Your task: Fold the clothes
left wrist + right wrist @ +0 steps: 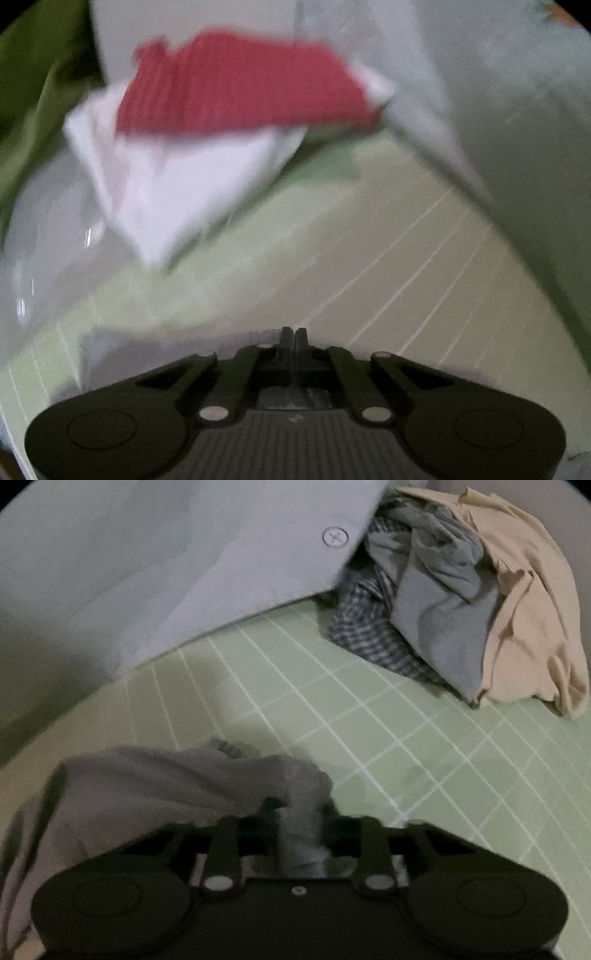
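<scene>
Left gripper (294,334) bare, right gripper (299,812) clamping grey garment (155,786)

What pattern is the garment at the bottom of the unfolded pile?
Blue-and-white check on the garment, clearest in the right wrist view.

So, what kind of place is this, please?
Probably a home laundry-folding spot: a pale green gridded mat as work surface, a heap of unfolded beige, grey and checked clothes, and a folded red-on-white stack. The right gripper holds grey cloth.
</scene>
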Action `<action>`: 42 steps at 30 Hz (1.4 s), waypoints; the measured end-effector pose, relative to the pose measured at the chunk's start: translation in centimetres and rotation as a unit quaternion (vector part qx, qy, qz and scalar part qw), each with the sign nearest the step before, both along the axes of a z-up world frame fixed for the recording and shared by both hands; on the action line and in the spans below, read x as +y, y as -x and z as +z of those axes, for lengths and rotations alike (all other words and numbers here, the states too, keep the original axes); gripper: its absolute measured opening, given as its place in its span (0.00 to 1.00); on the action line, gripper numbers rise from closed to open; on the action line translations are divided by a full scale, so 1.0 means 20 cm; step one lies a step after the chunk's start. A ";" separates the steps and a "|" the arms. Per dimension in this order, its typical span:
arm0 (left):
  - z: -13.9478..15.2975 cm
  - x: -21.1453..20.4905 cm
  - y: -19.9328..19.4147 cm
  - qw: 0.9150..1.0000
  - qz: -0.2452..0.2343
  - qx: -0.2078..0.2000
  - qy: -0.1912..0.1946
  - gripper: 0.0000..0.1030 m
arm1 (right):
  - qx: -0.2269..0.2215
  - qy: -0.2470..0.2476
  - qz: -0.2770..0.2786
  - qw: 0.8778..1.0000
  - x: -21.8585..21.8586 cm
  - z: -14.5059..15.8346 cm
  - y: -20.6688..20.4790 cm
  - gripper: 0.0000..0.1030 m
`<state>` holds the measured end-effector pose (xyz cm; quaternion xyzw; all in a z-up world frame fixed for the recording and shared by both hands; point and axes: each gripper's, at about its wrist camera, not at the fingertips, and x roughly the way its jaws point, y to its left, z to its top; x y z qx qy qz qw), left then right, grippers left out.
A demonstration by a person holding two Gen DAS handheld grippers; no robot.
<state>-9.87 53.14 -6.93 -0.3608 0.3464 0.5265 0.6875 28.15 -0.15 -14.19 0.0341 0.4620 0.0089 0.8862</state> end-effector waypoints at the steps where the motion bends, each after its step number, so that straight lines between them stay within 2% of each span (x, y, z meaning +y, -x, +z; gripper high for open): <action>1: 0.06 0.02 -0.02 1.000 -0.010 -0.006 -0.017 0.00 | -0.010 0.005 0.001 1.000 0.00 0.02 0.00 0.19; 5: 0.28 0.13 -0.19 0.993 -0.051 -0.058 -0.092 0.00 | -0.064 0.041 0.004 0.997 0.00 0.12 0.00 0.18; 8: 0.41 0.17 -0.35 0.978 -0.086 -0.091 -0.169 0.02 | -0.109 0.041 -0.012 0.993 -0.02 0.21 -0.01 0.18; 9: 0.44 0.18 -0.40 0.972 -0.097 -0.097 -0.190 0.13 | -0.122 0.041 -0.023 0.991 -0.03 0.24 -0.01 0.19; 10: 0.41 0.16 -0.41 0.973 -0.104 -0.091 -0.184 0.27 | -0.130 0.045 -0.034 0.990 -0.04 0.26 -0.02 0.20; 11: 0.39 0.14 -0.41 0.974 -0.111 -0.085 -0.179 0.56 | -0.132 0.053 -0.039 0.989 -0.05 0.28 -0.03 0.21; 12: 0.37 0.13 -0.42 0.975 -0.117 -0.078 -0.174 0.72 | -0.130 0.061 -0.040 0.989 -0.05 0.29 -0.04 0.26; 16: 0.28 0.06 -0.43 0.977 -0.142 -0.049 -0.151 0.73 | -0.134 0.080 -0.016 0.988 -0.05 0.30 0.03 0.46; 17: 0.23 0.01 -0.37 0.979 -0.143 -0.027 -0.140 0.73 | -0.132 0.089 -0.008 0.987 -0.05 0.29 0.05 0.51; 19: 0.13 -0.08 -0.26 0.982 -0.143 0.017 -0.119 0.73 | -0.126 0.105 0.004 0.986 -0.03 0.28 0.12 0.72; 21: 0.04 -0.17 -0.12 0.986 -0.132 0.037 -0.096 0.75 | -0.121 0.111 0.026 0.986 -0.02 0.25 0.21 0.78; 25: -0.12 -0.34 0.18 0.992 -0.100 0.058 -0.051 0.76 | -0.102 0.109 0.069 0.986 0.04 0.19 0.39 0.97; 30: -0.24 -0.47 0.53 0.996 -0.062 0.064 -0.006 0.76 | -0.055 0.073 0.095 0.991 0.07 0.12 0.60 1.00; 33: -0.21 -0.45 0.64 0.996 -0.059 0.060 0.009 0.76 | -0.038 0.060 0.122 0.990 0.09 0.09 0.72 1.00; 40: -0.22 -0.40 0.76 0.995 -0.078 0.054 0.013 0.77 | -0.031 0.070 0.143 0.987 0.13 0.10 0.99 1.00; 42: -0.22 -0.37 0.78 0.996 -0.082 0.041 0.013 0.77 | -0.028 0.073 0.143 0.987 0.14 0.10 1.06 1.00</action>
